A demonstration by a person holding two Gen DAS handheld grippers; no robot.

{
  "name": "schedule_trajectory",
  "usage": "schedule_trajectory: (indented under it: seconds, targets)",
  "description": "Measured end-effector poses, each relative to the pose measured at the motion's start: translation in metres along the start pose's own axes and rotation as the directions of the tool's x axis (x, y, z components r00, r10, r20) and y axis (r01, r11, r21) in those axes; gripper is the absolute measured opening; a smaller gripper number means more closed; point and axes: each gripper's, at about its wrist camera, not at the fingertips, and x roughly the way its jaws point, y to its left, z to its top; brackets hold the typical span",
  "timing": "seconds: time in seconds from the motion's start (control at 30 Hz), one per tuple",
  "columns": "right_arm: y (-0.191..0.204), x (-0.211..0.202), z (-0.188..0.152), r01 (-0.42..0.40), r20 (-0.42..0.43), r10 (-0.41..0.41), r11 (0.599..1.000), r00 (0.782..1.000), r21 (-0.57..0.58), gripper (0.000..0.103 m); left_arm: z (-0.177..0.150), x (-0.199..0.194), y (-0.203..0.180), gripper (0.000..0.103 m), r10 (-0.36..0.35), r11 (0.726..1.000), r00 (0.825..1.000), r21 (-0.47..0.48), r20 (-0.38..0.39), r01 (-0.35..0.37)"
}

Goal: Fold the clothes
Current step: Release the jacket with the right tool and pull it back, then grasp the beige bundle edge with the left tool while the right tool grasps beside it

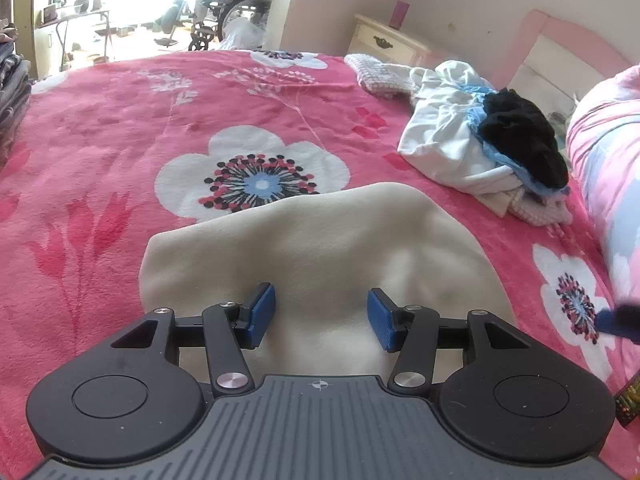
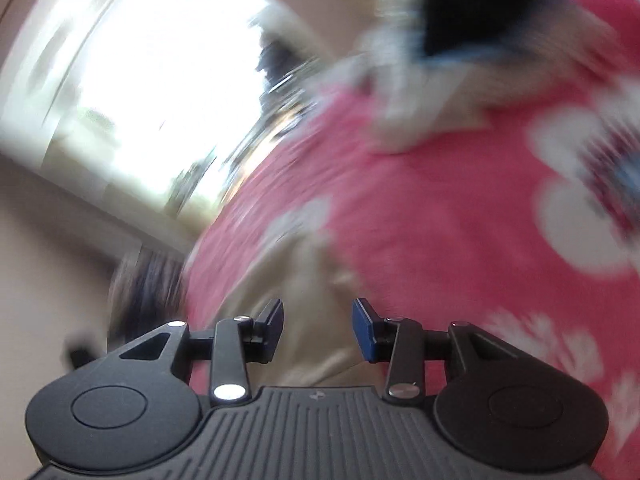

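Lying flat on the bed (image 1: 100,128), the cream cloth (image 1: 320,248) looks soft and limp; grip an edge. Left gripper (image 1: 321,314) and right gripper (image 2: 318,330) gape empty.

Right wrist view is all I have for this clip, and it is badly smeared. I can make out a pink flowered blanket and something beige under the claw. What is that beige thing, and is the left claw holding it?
Observer: It is a cream, soft fleece garment lying flat on the pink flowered blanket. The left claw is above it, fingers apart, gripping nothing.
Operator: Are there other clothes waiting?
Observer: Yes, a loose heap: a white crumpled garment with a black fuzzy garment on top, near the pink headboard.
Operator: Anything beside the bed?
Observer: A cream bedside cabinet stands by the wall.
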Motion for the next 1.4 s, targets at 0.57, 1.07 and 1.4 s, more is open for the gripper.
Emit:
schedule_trajectory:
  seconds: [0.57, 1.07, 1.4]
  targets:
    - [0.0, 0.021, -0.014, 0.041, -0.19, -0.044, 0.999, 0.981, -0.019, 0.049, -0.047, -0.087, 0.017, 0.052, -0.115, 0.992, 0.992, 0.055, 0.046, 0.113]
    - [-0.03, 0.048, -0.038, 0.013, -0.242, 0.028, 0.986, 0.97, 0.168, 0.018, -0.144, -0.078, 0.093, 0.055, -0.246, 0.781, 0.966, -0.607, -0.082, 0.148]
    - [-0.037, 0.058, -0.04, -0.046, -0.251, 0.107, 0.971, 0.962, 0.236, 0.015, -0.158, -0.068, 0.085, 0.036, -0.291, 0.776, 0.955, -0.596, -0.047, 0.207]
